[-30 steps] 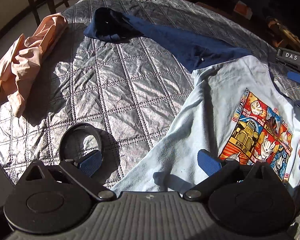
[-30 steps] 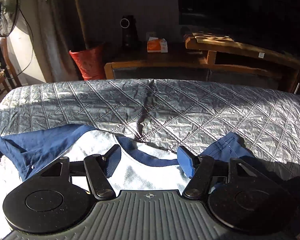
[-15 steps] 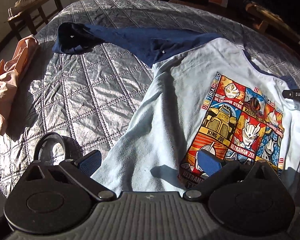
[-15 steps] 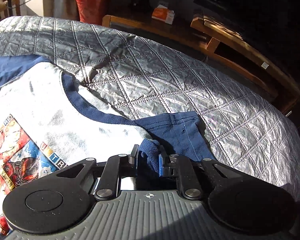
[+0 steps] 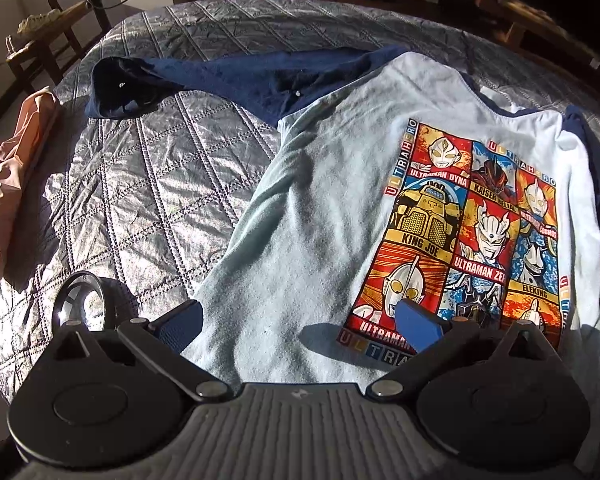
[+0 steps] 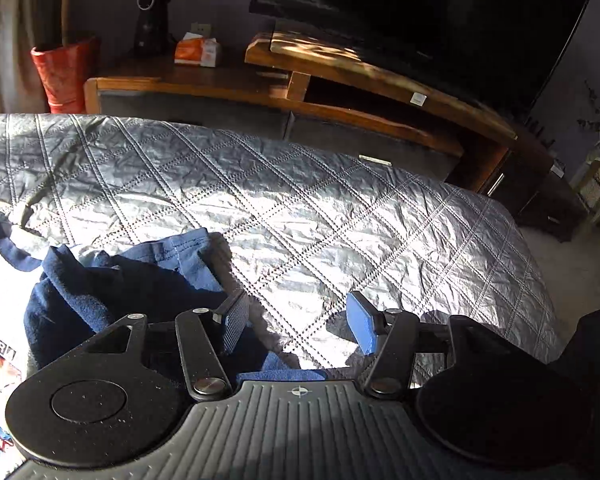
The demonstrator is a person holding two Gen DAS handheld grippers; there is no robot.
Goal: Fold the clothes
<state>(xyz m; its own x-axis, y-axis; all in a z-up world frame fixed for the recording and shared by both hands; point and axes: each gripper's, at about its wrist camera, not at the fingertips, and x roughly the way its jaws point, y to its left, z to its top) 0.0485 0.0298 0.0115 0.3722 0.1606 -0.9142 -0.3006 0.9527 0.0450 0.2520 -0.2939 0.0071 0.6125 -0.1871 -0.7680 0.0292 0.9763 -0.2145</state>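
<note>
Garments you see on the quilt are two: one shirt and one peach cloth. Your left gripper and right gripper are both wide and hold nothing.

Shirt on quilt; crumpled garment far left, TV stand behind.

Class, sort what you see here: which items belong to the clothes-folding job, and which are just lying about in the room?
Job: T-shirt, its navy sleeve, peach garment, left gripper, right gripper, both with jaws open.

Lying about: red pot, tissue box, TV, chair.
</note>
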